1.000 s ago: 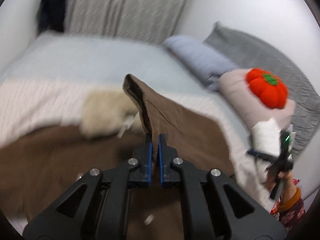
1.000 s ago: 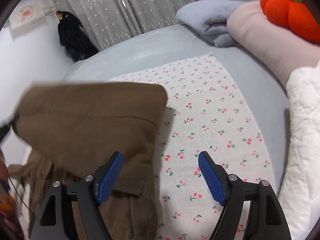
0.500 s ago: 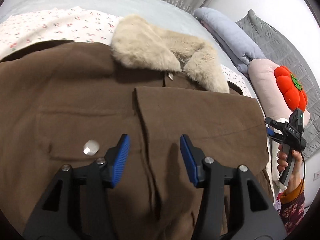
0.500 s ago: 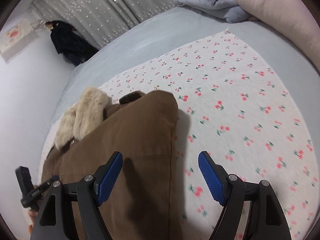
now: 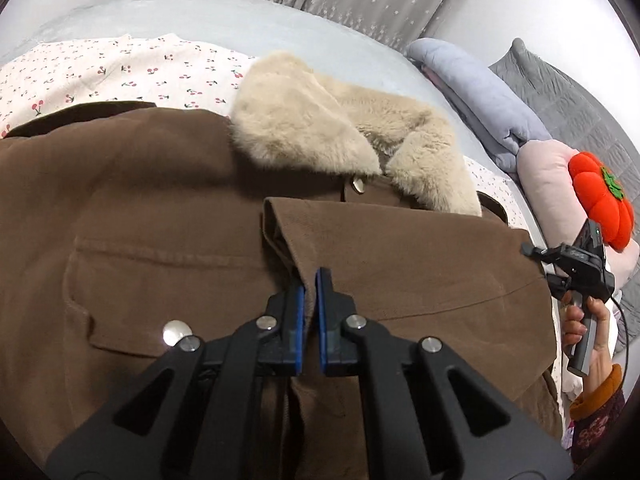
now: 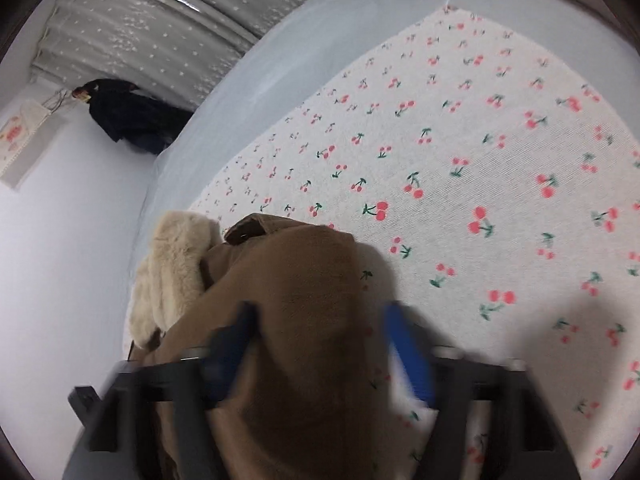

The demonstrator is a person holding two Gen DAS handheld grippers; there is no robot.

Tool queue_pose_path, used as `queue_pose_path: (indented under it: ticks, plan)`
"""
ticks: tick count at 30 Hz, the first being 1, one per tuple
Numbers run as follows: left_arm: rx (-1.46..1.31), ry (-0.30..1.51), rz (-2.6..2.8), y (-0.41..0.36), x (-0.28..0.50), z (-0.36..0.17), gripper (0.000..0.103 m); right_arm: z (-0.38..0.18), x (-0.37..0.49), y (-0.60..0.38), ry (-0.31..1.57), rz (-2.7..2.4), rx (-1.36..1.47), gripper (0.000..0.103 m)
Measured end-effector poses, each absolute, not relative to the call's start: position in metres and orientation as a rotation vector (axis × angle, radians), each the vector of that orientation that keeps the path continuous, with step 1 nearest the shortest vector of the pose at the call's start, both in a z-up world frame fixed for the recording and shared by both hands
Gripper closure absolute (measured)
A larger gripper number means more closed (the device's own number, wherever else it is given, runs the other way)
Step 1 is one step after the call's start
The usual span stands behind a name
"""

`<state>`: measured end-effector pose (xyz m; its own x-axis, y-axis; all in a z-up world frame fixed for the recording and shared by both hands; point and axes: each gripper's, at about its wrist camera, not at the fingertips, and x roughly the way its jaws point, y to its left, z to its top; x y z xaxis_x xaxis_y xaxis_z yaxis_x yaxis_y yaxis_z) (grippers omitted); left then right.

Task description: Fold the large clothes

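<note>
1. The brown coat (image 5: 168,216) lies spread on the cherry-print sheet (image 6: 460,140) on the bed, its sleeve (image 5: 400,264), held up a second ago, now folded across the front.
2. The left hand-held gripper (image 5: 310,292), which opened and let go half a second ago, is clenched again on the sleeve's edge.
3. The right hand-held gripper (image 6: 320,340) has just been closing around the coat's side fold; blur hides whether it grips yet.
4. Next fold seems set up.
</note>
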<state>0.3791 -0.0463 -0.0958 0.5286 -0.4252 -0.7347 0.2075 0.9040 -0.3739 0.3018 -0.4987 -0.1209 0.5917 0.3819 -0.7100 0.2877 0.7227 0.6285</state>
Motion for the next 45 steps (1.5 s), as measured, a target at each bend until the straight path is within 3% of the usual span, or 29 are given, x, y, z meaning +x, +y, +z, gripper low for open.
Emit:
queue_pose_path:
  ticks: [2,5,8,12,16,20,25,29,31,32,34,37,45]
  plan:
    - [-0.239,0.907,-0.396,-0.049,0.375,-0.086,0.096,-0.099,0.297,-0.480,0.901,0.005,0.629,0.090]
    - [-0.229,0.870,-0.421,-0.052,0.372,-0.080,0.096,-0.072,0.288,-0.455,0.790,-0.057,0.385,0.092]
    - [-0.170,0.942,-0.383,-0.065,0.386,-0.106,0.095,-0.103,0.313,-0.463,0.942,-0.097,0.387,0.091]
    - [-0.105,0.950,-0.365,-0.071,0.382,-0.099,0.090,-0.091,0.300,-0.455,0.925,-0.137,0.317,0.075]
    - [-0.086,0.898,-0.382,-0.062,0.362,-0.072,0.088,-0.055,0.256,-0.440,0.855,-0.139,0.193,0.066]
    - [-0.105,0.842,-0.435,-0.059,0.337,-0.061,0.070,-0.047,0.216,-0.401,0.894,-0.068,0.040,0.066]
    - [-0.081,0.939,-0.432,-0.064,0.334,-0.110,0.068,-0.097,0.189,-0.376,1.001,-0.043,-0.009,0.066]
    - [-0.107,0.955,-0.399,-0.058,0.326,-0.096,0.067,-0.107,0.180,-0.376,0.985,-0.077,0.016,0.067]
    - [-0.114,0.964,-0.389,-0.051,0.319,-0.085,0.044,-0.092,0.177,-0.377,0.987,-0.095,0.078,0.062]
    - [-0.117,0.951,-0.377,-0.045,0.313,-0.079,0.038,-0.084,0.173,-0.375,0.975,-0.089,0.100,0.058]
    - [-0.117,0.911,-0.346,-0.027,0.296,-0.066,0.025,-0.068,0.162,-0.369,0.939,-0.073,0.112,0.037]
    - [-0.103,0.903,-0.284,-0.004,0.281,-0.059,0.022,-0.054,0.148,-0.352,0.913,-0.050,0.087,0.025]
    - [-0.186,0.918,-0.051,0.104,0.252,-0.050,0.020,-0.059,0.138,-0.298,0.900,0.034,-0.043,0.023]
